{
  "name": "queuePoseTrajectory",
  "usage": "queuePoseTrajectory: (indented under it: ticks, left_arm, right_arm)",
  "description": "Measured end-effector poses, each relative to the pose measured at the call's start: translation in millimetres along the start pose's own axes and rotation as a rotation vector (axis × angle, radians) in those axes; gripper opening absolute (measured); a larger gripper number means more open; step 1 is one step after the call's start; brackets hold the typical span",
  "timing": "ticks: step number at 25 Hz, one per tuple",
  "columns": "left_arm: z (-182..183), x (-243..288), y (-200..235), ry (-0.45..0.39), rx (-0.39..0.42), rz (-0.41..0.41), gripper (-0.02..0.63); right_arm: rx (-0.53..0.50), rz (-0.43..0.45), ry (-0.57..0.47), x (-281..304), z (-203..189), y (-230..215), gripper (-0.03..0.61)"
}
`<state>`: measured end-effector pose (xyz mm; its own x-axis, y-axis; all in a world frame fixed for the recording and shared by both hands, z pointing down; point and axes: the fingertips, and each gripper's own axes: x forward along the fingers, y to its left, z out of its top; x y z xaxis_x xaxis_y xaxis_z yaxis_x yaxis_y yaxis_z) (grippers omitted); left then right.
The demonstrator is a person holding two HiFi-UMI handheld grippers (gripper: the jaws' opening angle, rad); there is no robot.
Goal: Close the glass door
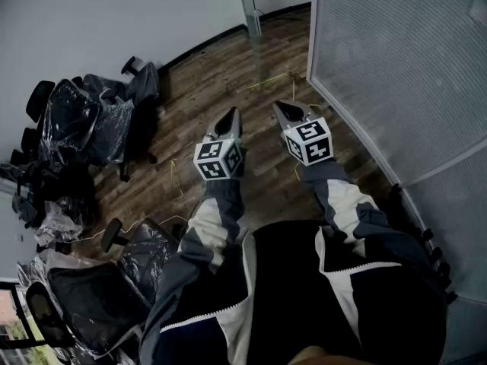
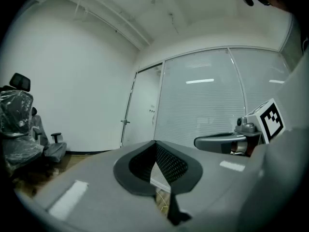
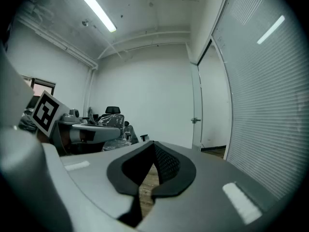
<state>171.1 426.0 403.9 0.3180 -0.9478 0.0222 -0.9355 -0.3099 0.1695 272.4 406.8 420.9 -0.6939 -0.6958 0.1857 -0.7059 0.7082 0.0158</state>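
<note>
Well short of the glass door (image 3: 212,105) ahead, jaws of left gripper (image 1: 232,114) and right gripper (image 1: 284,108) pressed together, empty; risks skidding off smooth glass, clipping partition (image 1: 396,67) alongside.

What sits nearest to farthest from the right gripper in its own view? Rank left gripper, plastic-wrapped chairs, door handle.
1. left gripper, close at left.
2. plastic-wrapped chairs, centre-left, and door handle, centre-right: both across the room, too close to call.
</note>
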Motion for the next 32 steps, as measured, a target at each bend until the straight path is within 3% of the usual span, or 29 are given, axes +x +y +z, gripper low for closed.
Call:
queuePoseTrajectory:
  ticks: [20,30,32]
  left_arm:
    - [-8.4,4.9,29.2,0.010,-0.003,-0.003,0.005]
    - [-8.8,-14.1,75.0,0.025,0.026,-0.039,0.005]
    - [-14.1,-22.2,89.0,0.038,-0.008,-0.051,0.005]
  right_arm:
    - [-0.010,0.050,0.028,34.0,-0.1,17.2,0.005]
    - [-0.030,0.041,0.053,72.2,4.3,57.5,0.005]
    - [-0.038,0.030,0.061,80.9,3.6,68.4,0.005]
